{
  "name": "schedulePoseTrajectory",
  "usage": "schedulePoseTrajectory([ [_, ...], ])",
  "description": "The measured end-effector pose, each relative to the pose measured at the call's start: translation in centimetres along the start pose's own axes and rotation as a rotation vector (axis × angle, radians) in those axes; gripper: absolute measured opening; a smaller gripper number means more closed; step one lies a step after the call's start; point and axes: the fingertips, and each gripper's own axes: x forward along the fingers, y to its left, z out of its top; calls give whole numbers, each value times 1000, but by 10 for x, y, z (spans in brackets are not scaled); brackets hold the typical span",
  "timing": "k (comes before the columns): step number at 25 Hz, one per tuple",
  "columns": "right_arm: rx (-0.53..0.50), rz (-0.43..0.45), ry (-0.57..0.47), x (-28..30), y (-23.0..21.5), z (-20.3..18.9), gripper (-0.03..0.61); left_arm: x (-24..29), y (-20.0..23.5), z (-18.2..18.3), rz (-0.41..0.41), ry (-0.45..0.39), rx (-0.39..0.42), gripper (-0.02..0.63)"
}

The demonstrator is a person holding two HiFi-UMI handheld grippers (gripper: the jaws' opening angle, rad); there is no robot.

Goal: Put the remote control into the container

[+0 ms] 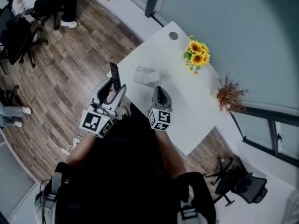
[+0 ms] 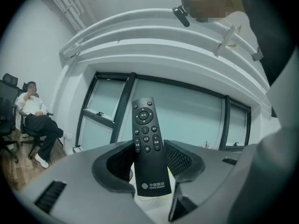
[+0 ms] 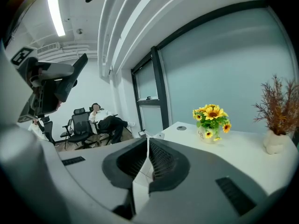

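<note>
The left claw [image 2: 148, 149] pinches the remote [image 2: 145, 120] near its lower end, one pad on each long side. The remote stands upright out of the jaws with its buttons facing back toward the claw's camera. In the head view this claw is held out level at the table's [image 1: 189, 111] near left edge. Its marker cube is close to the person's body, and the remote rises above the jaw tips, clear of the table top.

The right claw [image 3: 148, 154] is pressed together with nothing between its pads. It sits over the table just right of the left claw, tipped slightly down and pointing the same way. Both forearms reach forward side by side from the dark-clothed torso.

The container [image 1: 145, 75], a clear box, stands on the table ahead of the two claws, roughly between their lines. The remote is near it but apart from it, not yet inside. Farther back on the table are sunflowers [image 1: 197, 54] and a dried sprig [image 1: 229, 94].
</note>
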Motion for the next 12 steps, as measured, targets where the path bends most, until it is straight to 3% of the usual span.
schedulePoseTrajectory([
  [12,9,11,-61,-46,29,33,5,-31,-18,16,-28,-54,32,206],
])
